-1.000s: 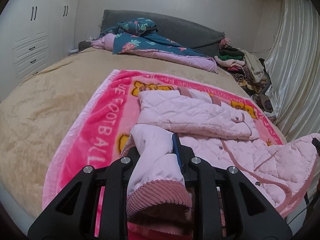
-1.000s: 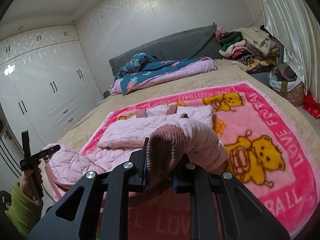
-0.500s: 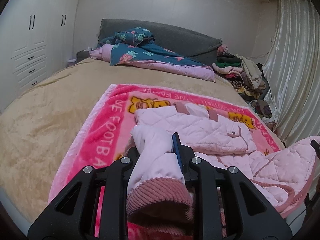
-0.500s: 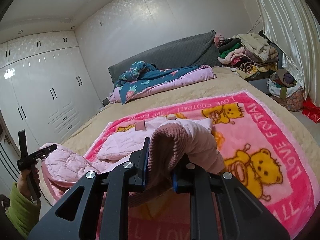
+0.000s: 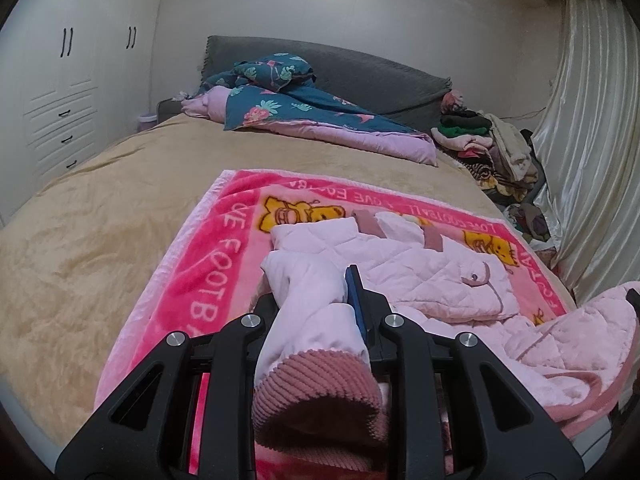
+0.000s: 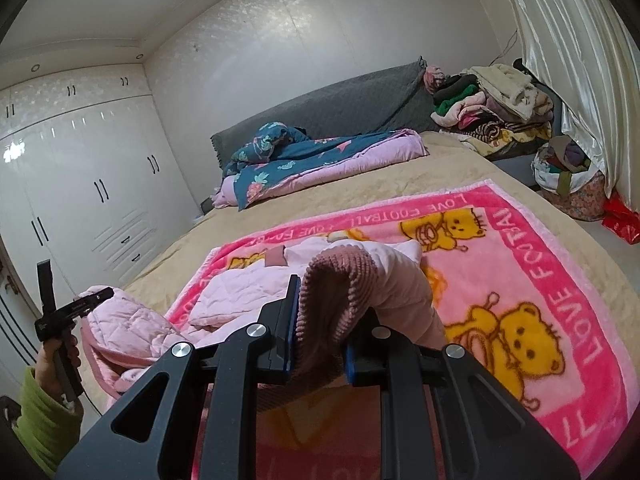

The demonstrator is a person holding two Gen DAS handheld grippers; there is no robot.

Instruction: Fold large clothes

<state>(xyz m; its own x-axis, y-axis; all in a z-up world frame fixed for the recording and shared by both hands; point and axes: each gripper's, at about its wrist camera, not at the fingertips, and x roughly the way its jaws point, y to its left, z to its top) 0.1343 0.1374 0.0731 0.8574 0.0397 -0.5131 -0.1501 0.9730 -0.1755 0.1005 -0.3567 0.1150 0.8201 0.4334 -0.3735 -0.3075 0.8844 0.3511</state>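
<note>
From the left wrist, the left gripper (image 5: 316,312) is clamped tight on a sleeve (image 5: 308,320) of the pink quilted jacket (image 5: 424,280), cuff bulging back toward the camera; the jacket's body lies just ahead on the pink blanket (image 5: 208,280). That bulky padding could slip free under a hard tug. From the right wrist, the right gripper (image 6: 320,340) pinches the other sleeve (image 6: 360,292) at its ribbed cuff; uneven pulling would likely skew the fold.

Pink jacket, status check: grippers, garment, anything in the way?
Left gripper shut on one ribbed cuff. Right gripper shut on the other. Pink jacket partly folded on pink blanket. Nothing blocking.
</note>
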